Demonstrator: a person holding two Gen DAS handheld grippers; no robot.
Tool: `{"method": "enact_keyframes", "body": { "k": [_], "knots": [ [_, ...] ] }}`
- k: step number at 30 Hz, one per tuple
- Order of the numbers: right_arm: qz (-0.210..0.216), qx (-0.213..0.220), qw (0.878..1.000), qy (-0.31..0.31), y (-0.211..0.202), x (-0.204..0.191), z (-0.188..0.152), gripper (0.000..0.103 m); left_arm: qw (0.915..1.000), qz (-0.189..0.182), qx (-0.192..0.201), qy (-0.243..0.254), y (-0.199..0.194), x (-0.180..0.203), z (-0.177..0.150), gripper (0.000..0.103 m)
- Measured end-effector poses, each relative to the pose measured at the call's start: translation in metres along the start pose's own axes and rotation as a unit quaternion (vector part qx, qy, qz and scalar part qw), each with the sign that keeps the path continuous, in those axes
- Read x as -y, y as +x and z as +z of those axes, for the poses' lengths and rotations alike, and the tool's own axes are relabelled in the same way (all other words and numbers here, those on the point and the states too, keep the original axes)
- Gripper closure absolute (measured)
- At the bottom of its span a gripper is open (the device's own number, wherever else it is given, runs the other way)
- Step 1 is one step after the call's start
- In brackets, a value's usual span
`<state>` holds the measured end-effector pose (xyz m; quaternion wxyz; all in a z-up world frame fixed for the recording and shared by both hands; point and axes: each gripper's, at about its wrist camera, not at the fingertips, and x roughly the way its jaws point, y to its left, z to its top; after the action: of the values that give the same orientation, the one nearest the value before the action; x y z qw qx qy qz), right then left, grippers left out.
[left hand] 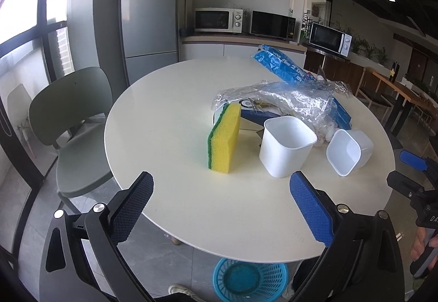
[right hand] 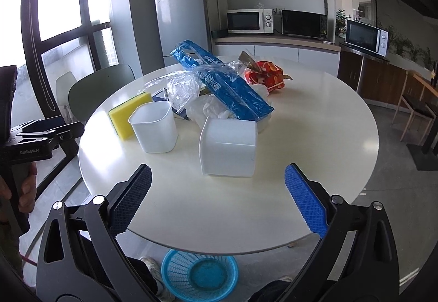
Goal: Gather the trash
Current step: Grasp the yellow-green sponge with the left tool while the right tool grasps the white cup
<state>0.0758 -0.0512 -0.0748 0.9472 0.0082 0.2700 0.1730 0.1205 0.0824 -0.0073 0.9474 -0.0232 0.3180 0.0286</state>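
On the round white table (left hand: pixel 164 116) (right hand: pixel 314 121) lies a heap of trash: a blue plastic bag (left hand: pixel 284 68) (right hand: pixel 230 88), crumpled clear wrap (left hand: pixel 287 96) (right hand: pixel 183 88) and a red wrapper (right hand: pixel 265 75). A yellow-green sponge (left hand: pixel 224 138) (right hand: pixel 126 116) stands on edge. One white cup (left hand: pixel 286 146) (right hand: pixel 154 127) stands upright, another (left hand: pixel 349 151) (right hand: pixel 228 148) lies on its side. A blue basket (left hand: pixel 250 278) (right hand: pixel 199 274) sits on the floor under the table's near edge. My left gripper (left hand: pixel 221 209) and right gripper (right hand: pixel 217 198) are open and empty, above the near table edge.
A green chair (left hand: pixel 74 121) (right hand: pixel 101 88) stands at the table's left. A fridge (left hand: pixel 149 25) and a counter with microwaves (left hand: pixel 216 20) are behind. Wooden tables and chairs (left hand: pixel 397 88) stand at the right.
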Motion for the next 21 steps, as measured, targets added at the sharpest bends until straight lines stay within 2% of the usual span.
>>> {"method": "enact_keyframes", "body": {
  "k": [5,12,19,21],
  "knots": [
    [-0.006,-0.013,1.000,0.008,0.025,0.004,0.008,0.014,0.9998,0.010,-0.010,0.015,0.022,0.001,0.008,0.009],
    [-0.021,-0.037,0.999,0.009,0.053,0.006,0.015,0.024,0.9994,0.017,-0.021,0.023,0.047,-0.004,0.019,0.014],
    [-0.023,-0.055,0.998,0.007,0.066,0.007,0.017,0.045,0.9990,0.011,-0.034,0.026,0.069,-0.007,0.023,0.029],
    [-0.024,-0.056,0.998,0.006,0.066,0.007,0.018,0.045,0.9990,0.010,-0.037,0.022,0.073,-0.008,0.024,0.037]
  ]
}}
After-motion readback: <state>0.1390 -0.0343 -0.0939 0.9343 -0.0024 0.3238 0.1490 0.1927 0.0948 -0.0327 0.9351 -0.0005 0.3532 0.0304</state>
